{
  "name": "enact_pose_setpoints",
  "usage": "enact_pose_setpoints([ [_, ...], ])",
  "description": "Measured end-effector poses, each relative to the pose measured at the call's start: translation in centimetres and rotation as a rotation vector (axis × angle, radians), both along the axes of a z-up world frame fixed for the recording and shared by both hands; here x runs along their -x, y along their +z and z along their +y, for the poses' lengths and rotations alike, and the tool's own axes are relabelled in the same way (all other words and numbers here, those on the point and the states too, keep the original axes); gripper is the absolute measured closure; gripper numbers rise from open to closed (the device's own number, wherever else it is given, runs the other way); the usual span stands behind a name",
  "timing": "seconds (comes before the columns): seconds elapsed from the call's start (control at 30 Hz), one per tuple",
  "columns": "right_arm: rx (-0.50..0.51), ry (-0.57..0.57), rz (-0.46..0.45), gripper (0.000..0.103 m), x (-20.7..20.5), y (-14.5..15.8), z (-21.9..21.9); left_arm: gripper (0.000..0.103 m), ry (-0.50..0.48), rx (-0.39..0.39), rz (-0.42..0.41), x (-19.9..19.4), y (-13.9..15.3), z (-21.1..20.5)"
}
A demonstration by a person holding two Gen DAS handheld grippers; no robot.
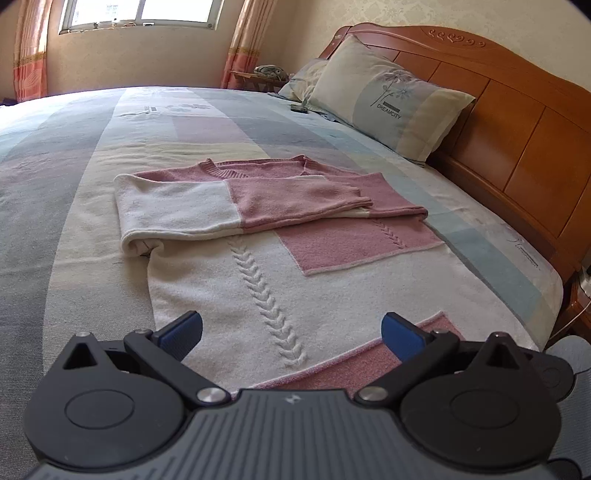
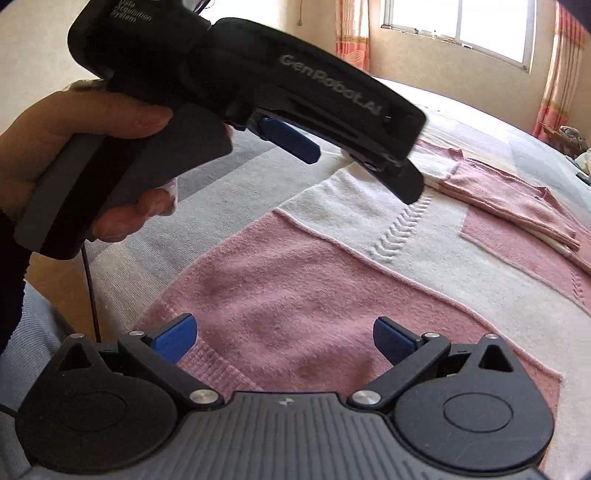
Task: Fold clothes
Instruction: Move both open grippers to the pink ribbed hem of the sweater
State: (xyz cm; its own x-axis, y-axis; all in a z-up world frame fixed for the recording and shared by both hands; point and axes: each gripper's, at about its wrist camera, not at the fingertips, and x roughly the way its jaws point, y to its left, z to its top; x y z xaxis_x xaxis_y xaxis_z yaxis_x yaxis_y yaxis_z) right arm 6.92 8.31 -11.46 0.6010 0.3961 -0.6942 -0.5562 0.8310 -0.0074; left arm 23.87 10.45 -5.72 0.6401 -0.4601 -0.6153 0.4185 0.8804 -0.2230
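Observation:
A pink and white knit sweater (image 1: 258, 258) lies flat on the bed, collar toward the far side, both sleeves folded across its chest. My left gripper (image 1: 291, 336) hovers open over the sweater's hem, nothing between its blue pads. In the right wrist view the same sweater (image 2: 295, 302) fills the middle, with my right gripper (image 2: 284, 339) open just above a pink panel near the hem. The left gripper's black body (image 2: 258, 85), held in a person's hand (image 2: 74, 125), crosses the upper left of that view.
The bedspread (image 1: 55, 206) is striped in pale grey, blue and cream. Two pillows (image 1: 388, 99) lean on a wooden headboard (image 1: 517, 147) at the right. A small dark object (image 1: 298, 108) lies near the pillows. A curtained window (image 1: 136, 14) is behind the bed.

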Motion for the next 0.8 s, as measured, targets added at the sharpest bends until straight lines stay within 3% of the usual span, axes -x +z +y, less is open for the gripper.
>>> enact_pose_setpoints([
  [0.2, 0.018, -0.255, -0.010, 0.000, 0.8, 0.5, -10.2, 0.001, -0.094, -0.071, 0.033, -0.1, -1.8, -3.1],
  [0.4, -0.079, -0.461, -0.052, 0.000, 2.2, 0.9, -17.3, 0.001, 0.051, -0.044, 0.128, -1.2, -4.3, -0.9],
  [0.5, -0.131, -0.497, -0.077, 0.000, 2.5, 0.2, -19.1, 0.001, 0.077, 0.070, 0.119, -0.8, -4.2, 1.0],
  [0.73, -0.226, -0.526, -0.066, 0.000, 1.9, -1.7, -21.1, 0.001, 0.091, 0.119, 0.066, -1.3, -3.7, 0.4],
  [0.8, -0.242, -0.518, -0.051, 0.000, 1.7, -1.9, -21.4, 0.001, 0.078, 0.086, 0.083, -2.1, -4.2, -0.7],
])
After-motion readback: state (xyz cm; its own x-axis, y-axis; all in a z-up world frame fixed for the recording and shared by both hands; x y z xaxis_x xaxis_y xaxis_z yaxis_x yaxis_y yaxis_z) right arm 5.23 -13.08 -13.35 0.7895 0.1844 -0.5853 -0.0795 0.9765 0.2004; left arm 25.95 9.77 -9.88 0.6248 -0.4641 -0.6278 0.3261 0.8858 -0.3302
